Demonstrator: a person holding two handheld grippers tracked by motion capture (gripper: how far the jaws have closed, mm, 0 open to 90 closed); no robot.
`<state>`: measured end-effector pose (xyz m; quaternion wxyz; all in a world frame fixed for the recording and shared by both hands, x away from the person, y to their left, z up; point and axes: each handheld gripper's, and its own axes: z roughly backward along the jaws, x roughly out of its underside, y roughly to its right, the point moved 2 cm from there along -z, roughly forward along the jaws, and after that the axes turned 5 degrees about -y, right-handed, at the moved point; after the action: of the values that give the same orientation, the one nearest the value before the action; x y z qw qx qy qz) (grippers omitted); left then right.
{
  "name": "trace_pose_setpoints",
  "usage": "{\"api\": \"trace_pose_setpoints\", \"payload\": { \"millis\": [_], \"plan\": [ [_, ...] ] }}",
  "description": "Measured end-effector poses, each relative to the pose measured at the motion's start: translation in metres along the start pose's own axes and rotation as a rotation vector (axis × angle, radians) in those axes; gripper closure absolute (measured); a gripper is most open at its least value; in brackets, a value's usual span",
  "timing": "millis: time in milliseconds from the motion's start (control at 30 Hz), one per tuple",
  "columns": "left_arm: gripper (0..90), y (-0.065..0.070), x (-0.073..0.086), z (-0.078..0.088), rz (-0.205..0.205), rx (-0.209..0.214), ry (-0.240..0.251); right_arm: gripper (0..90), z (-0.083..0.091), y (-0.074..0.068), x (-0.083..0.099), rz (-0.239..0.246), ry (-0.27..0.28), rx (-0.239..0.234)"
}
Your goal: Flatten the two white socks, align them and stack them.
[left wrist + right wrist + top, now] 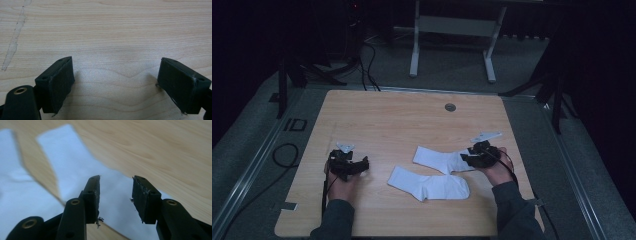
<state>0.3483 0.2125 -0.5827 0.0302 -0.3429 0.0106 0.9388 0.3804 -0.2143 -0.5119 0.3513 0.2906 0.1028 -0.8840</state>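
Note:
Two white socks lie flat on the wooden table (402, 120). One sock (437, 159) lies right of centre, the other sock (427, 184) closer to the front edge. My right gripper (468, 159) rests at the right end of the farther sock. In the right gripper view its jaws stand apart (116, 195) just above that sock (70, 165), with no cloth pinched between them; the second sock (15, 182) shows to the left. My left gripper (357, 166) sits on the left side of the table, jaws wide open (115, 82) over bare wood (112, 30).
A round grommet hole (450, 107) sits near the table's far edge. Beyond it stands a white desk frame (452, 30) on the floor. Cables (287, 155) loop on the grey floor at the left. A pale streak (15, 42) marks the wood ahead of the left gripper.

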Motion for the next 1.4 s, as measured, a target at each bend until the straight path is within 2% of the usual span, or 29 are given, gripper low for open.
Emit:
{"api": "trace_pose_setpoints", "payload": {
  "millis": [100,200,433,700,933,1067,1100,1200,1300,1400],
  "plan": [
    [13.7,0.0,0.0,0.0,0.0,0.0,0.0,57.2,-0.013,-0.017,-0.007,0.063,-0.019,-0.027],
    [13.6,0.0,0.0,0.0,0.0,0.0,-0.001,57.2,-0.024,-0.028,-0.017,0.098,-0.026,-0.051],
    [13.6,0.0,0.0,0.0,0.002,0.0,0.001,57.7,-0.046,-0.046,-0.043,0.184,-0.045,-0.095],
    [13.6,0.0,0.0,0.0,0.0,0.0,-0.001,58.0,-0.067,-0.061,-0.06,0.276,-0.076,-0.127],
    [13.7,0.0,0.0,0.0,0.0,0.0,-0.001,56.0,-0.086,-0.062,-0.063,0.252,-0.1,-0.148],
    [13.6,0.0,0.0,0.0,-0.001,0.0,-0.001,52.2,-0.098,-0.059,-0.06,0.218,-0.157,-0.156],
    [13.6,0.0,0.0,0.0,-0.001,0.0,-0.001,53.1,-0.1,-0.057,-0.058,0.207,-0.134,-0.169],
    [13.6,0.0,0.0,0.0,-0.001,0.0,-0.002,63.9,-0.099,-0.056,-0.057,0.205,-0.12,-0.156],
    [13.6,0.0,0.0,0.0,-0.001,0.0,-0.002,80.3,-0.098,-0.054,-0.057,0.203,-0.126,-0.146],
    [13.6,0.0,0.0,0.0,-0.001,0.0,-0.001,82.8,-0.099,-0.052,-0.057,0.183,-0.123,-0.149]
  ]
}}
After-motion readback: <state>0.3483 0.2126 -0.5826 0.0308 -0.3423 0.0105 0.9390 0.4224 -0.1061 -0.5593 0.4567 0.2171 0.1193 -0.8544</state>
